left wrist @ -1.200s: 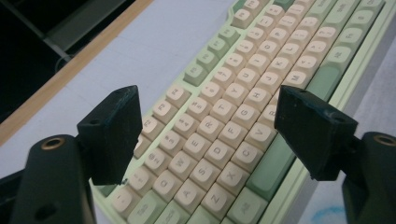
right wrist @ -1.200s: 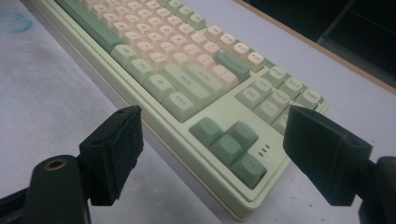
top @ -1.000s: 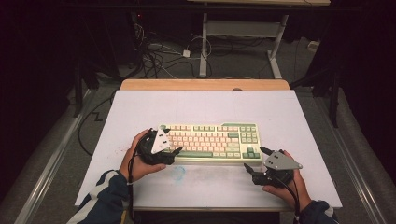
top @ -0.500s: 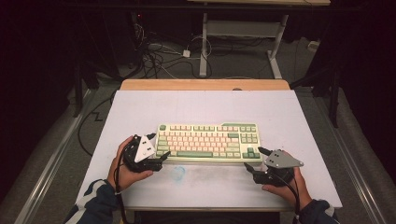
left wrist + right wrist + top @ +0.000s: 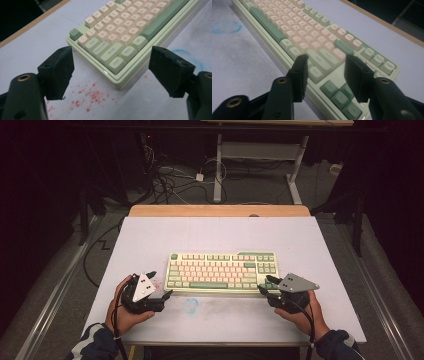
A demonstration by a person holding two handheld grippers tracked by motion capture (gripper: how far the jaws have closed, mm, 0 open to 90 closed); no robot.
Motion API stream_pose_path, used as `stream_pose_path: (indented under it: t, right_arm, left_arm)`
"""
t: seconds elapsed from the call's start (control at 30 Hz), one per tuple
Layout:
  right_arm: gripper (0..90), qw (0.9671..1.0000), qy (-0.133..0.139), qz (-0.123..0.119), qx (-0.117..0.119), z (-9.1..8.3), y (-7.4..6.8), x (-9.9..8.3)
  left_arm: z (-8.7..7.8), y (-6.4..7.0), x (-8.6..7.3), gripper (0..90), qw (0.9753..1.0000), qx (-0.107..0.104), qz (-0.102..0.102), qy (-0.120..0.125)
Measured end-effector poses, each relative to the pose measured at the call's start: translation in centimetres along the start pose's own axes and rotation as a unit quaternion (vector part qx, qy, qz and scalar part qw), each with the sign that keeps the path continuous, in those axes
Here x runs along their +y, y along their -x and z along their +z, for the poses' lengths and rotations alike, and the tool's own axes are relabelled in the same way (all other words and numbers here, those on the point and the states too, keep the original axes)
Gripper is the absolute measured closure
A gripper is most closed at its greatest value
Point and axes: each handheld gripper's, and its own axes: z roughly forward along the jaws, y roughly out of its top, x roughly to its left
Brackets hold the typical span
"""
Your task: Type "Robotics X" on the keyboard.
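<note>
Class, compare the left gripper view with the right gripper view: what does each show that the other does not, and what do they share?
Left gripper view alone: red speckles on the table beside the keyboard's corner with the Ctrl key, and the left gripper with its jaws spread wide, apart from the keyboard.

Right gripper view alone: the arrow keys, and the right gripper with its jaws open at the keyboard's front edge.

Both: the green and cream keyboard, the long green space bar, a blue smudge and the pale table.

Keyboard (image 5: 222,271) lies on table (image 5: 150,235)
</note>
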Motion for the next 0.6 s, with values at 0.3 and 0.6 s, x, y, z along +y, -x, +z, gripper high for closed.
stream_pose_path:
  t: [0.3,0.6]
  right_arm:
    - [80.8,0.9991,-0.022,-0.015,0.033,2.7,-0.5,2.1]
    - [90.0,0.9961,-0.047,-0.029,0.068,6.3,-1.0,4.5]
  left_arm:
    - [0.2,0.3,-0.6,19.2,0.9998,-0.002,0.008,-0.017]
    - [0.3,0.2,-0.8,19.2,0.9996,-0.005,0.009,-0.026]
